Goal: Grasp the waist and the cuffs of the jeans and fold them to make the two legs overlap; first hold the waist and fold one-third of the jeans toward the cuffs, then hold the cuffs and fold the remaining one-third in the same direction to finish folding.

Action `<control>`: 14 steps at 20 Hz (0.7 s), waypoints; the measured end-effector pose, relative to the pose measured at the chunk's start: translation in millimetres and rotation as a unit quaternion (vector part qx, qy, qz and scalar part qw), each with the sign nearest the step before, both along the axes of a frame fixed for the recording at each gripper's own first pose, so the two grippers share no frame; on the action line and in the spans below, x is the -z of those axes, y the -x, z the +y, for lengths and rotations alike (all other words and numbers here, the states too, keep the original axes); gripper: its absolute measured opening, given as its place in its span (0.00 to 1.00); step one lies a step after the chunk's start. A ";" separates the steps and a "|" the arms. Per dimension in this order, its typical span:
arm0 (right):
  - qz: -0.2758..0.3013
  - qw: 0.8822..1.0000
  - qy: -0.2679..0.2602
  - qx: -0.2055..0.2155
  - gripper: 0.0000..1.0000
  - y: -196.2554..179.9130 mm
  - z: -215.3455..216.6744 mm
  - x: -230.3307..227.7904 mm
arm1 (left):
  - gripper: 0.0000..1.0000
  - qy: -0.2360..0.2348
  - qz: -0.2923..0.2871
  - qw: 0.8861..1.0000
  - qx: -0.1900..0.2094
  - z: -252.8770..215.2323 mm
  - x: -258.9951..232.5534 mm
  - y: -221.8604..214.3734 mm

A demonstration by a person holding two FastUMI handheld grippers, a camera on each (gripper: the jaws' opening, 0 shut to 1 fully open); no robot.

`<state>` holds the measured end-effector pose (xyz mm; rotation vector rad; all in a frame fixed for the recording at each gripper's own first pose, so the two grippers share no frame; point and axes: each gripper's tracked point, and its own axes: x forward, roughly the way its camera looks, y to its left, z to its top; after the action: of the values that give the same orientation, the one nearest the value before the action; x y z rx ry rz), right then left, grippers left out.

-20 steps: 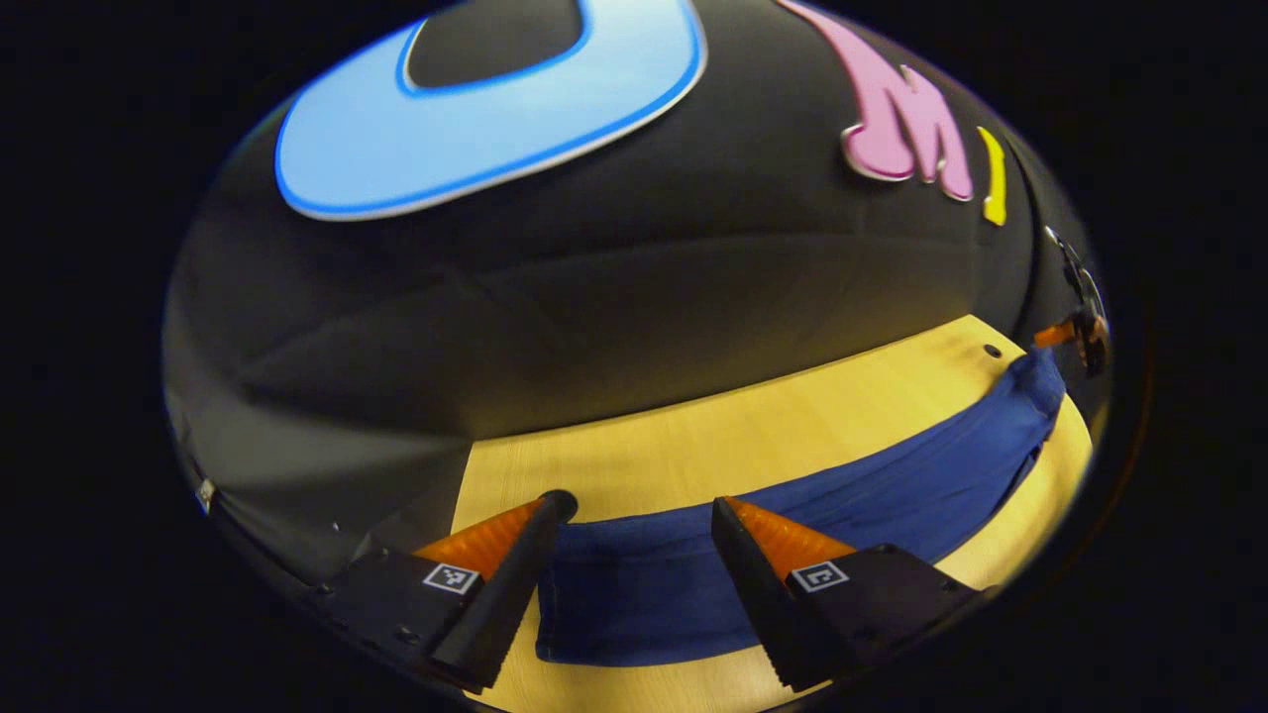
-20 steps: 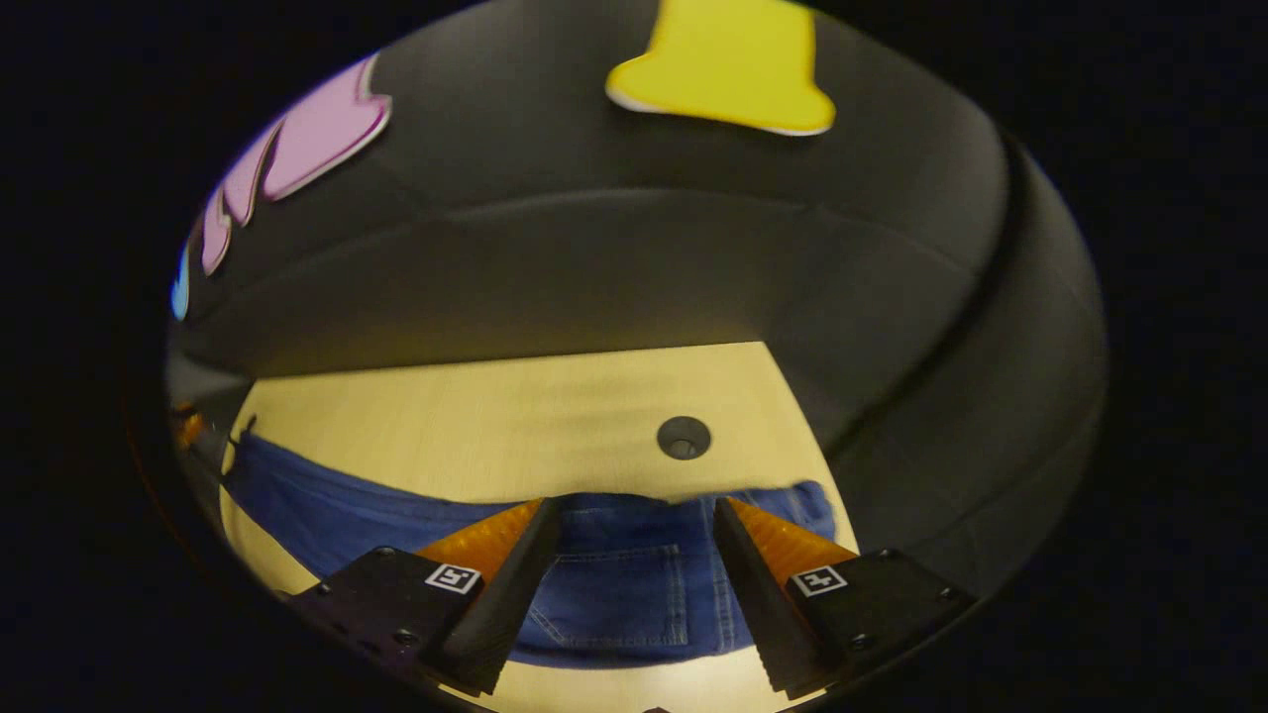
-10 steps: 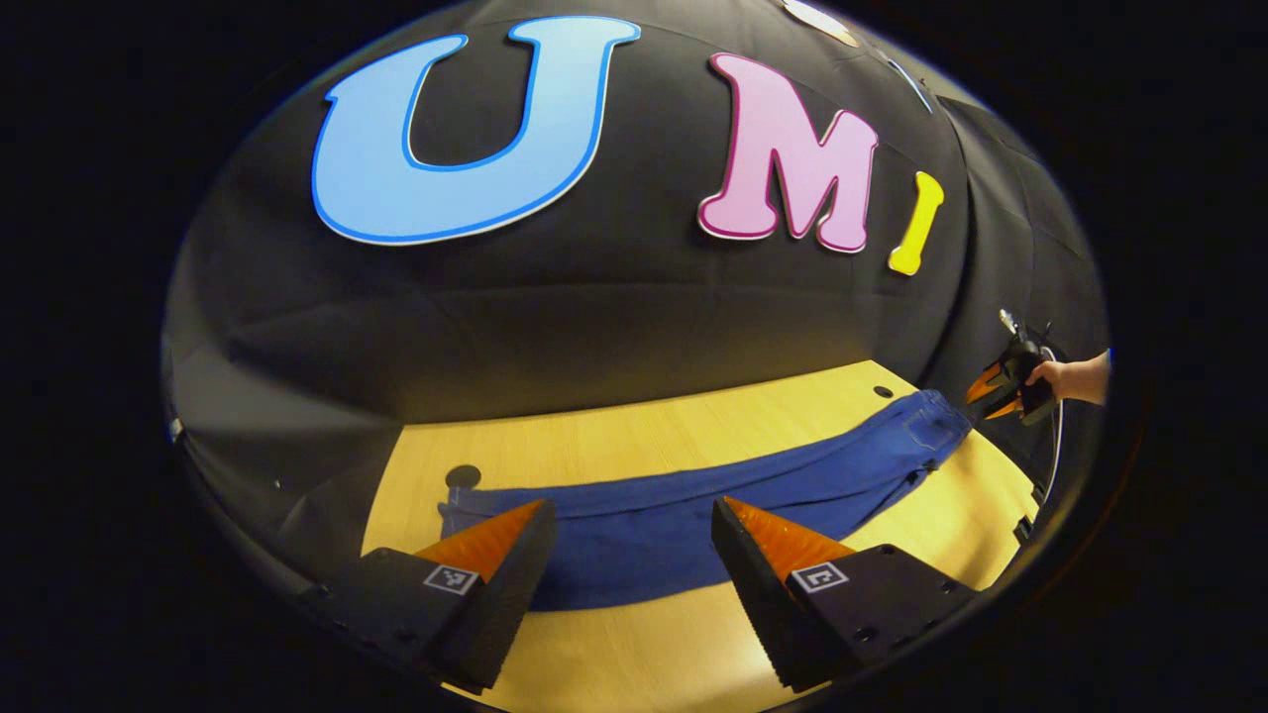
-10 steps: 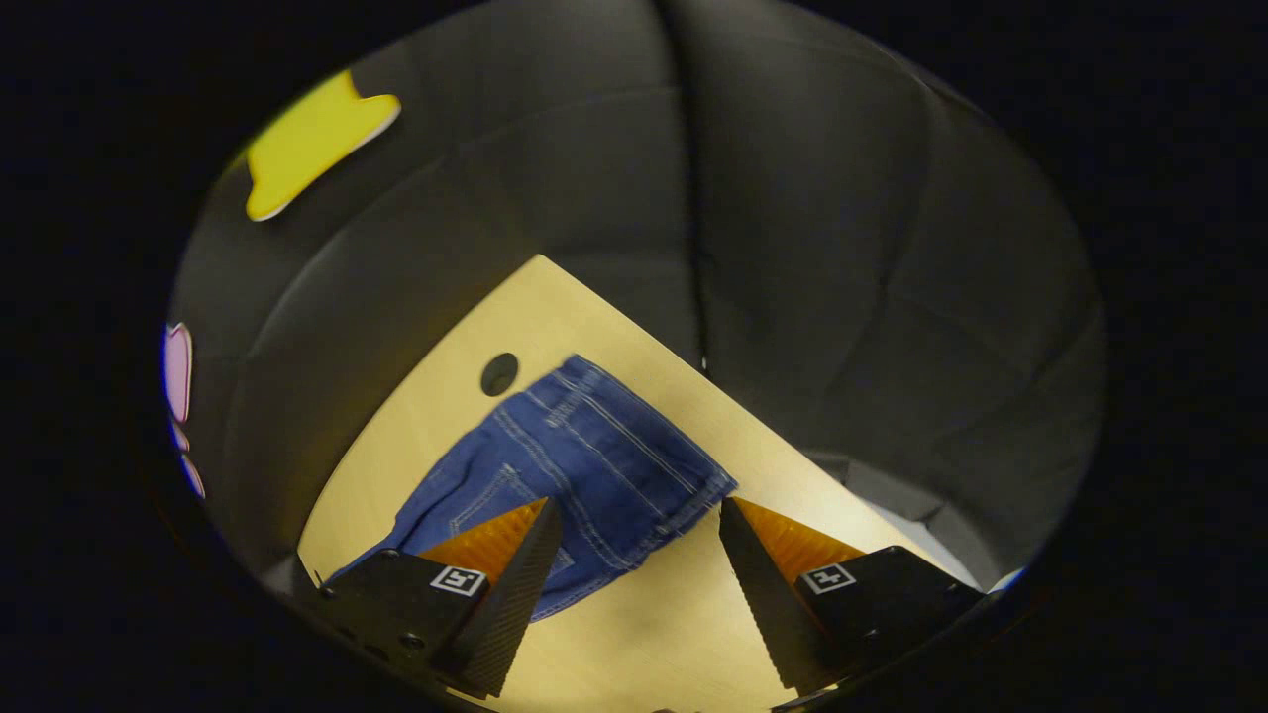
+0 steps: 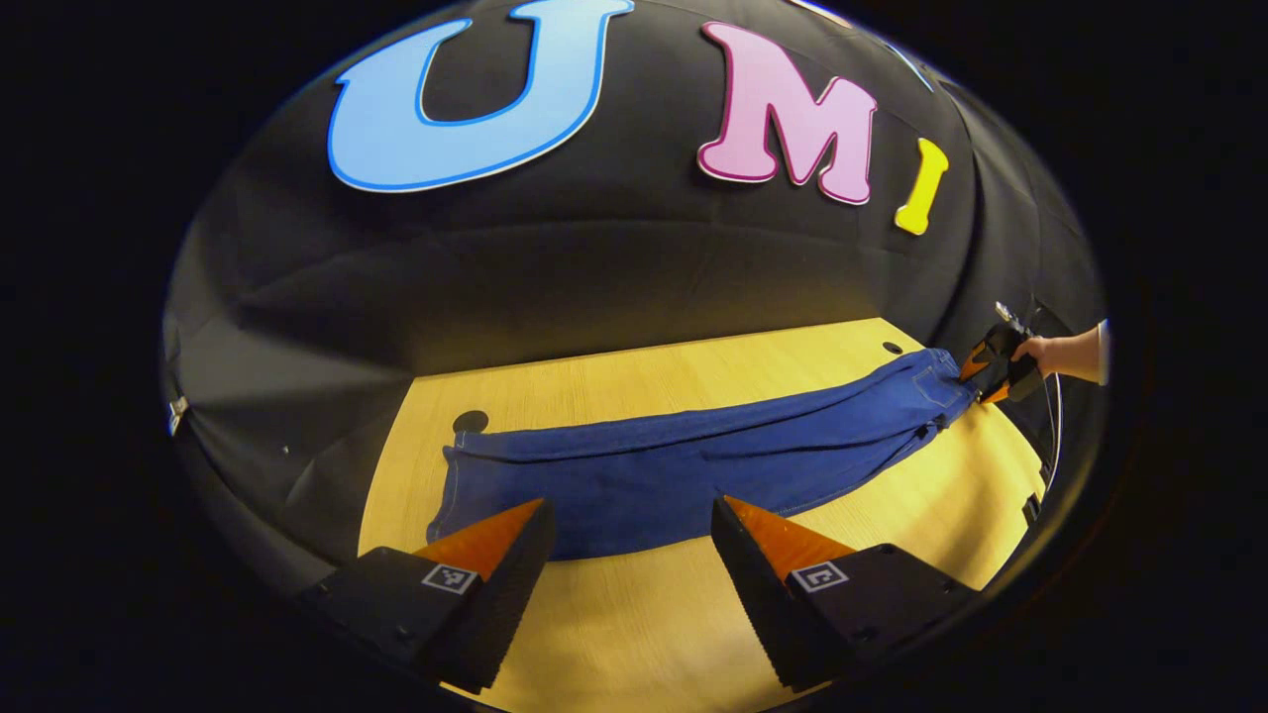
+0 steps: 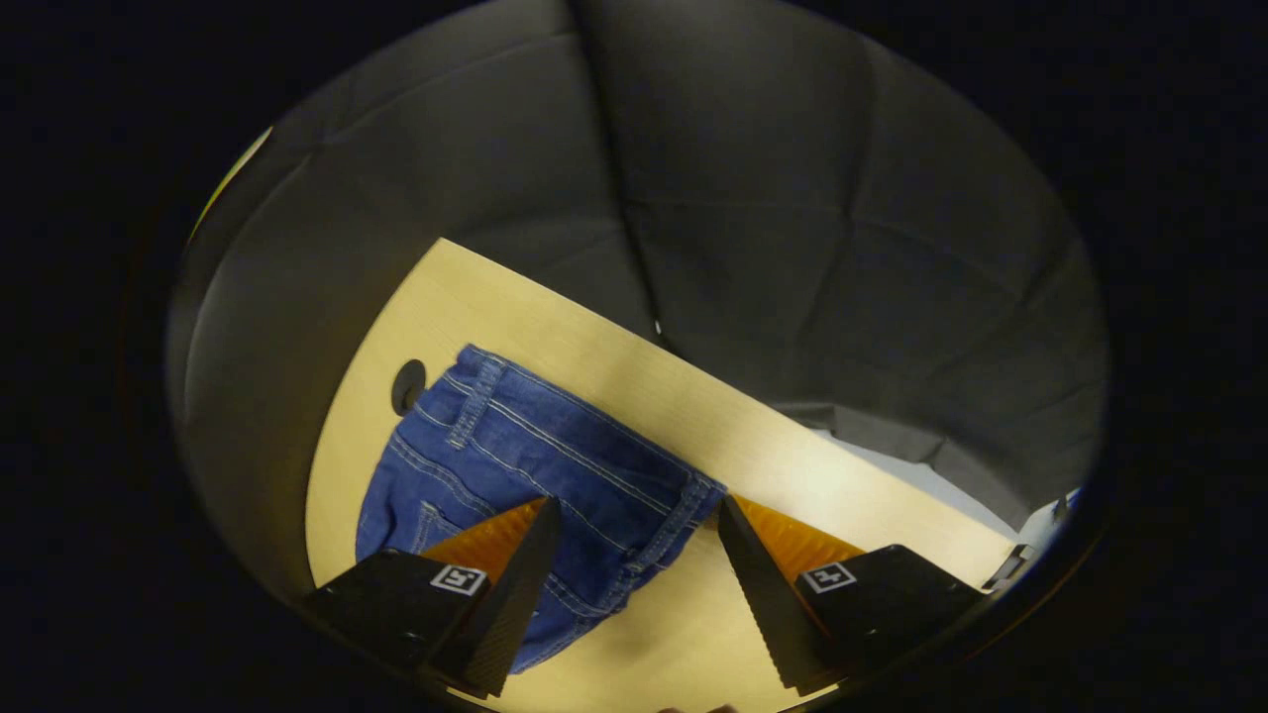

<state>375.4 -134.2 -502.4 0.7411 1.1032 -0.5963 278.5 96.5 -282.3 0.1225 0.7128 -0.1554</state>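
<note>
One pair of blue jeans (image 5: 684, 465) is laid out long and flat on the yellow wooden table (image 5: 693, 644). The two legs are already folded over each other, so one long strip is seen in the left gripper view. The cuffs (image 5: 451, 485) are at the near end of the strip, and the waist (image 5: 941, 376) is at the far end.

In the right gripper view, the waist (image 6: 604, 465) is seen close up. White stitching and a belt loop (image 6: 475, 401) can be made out on it. A small round dark hole (image 6: 407, 386) is cut into the table just beside the corner of the waist. Another dark hole (image 5: 469, 422) is seen in the left gripper view, near the cuffs.

The left gripper (image 5: 631, 520) is held above the table, near the cuff end of the jeans. Its fingers are spread wide, and nothing is held between them. The jeans are seen through the gap, but they are not pinched.

The right gripper (image 6: 639, 520) is held over the edge of the waist. Its fingers are spread wide too, and the waistband is seen in the gap between them. The cloth is not pressed by both fingers.

The right gripper (image 5: 996, 361) is also seen far off in the left gripper view, right at the waist end. It is held by a hand (image 5: 1040, 350).

The black cloth wall (image 6: 792, 198) is hung behind the table.
</note>
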 end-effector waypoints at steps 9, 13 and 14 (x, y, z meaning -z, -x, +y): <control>-0.048 0.998 0.021 -0.046 0.13 -9.6 7.3 -19.9 | 0.96 0.012 0.002 1.000 -0.001 -15.8 2.9 -1.8; -0.109 0.990 0.030 -0.085 0.13 -18.0 14.6 -70.2 | 0.98 0.013 0.007 1.000 -0.013 -1.4 -4.5 11.4; -0.129 0.986 0.035 -0.094 0.13 -22.6 18.3 -88.7 | 0.98 0.016 0.006 1.000 -0.015 2.3 -10.1 16.3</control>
<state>398.0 -115.9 -413.7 0.6248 0.8943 -0.3651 262.1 98.8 -272.3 0.0811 0.7228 -0.1383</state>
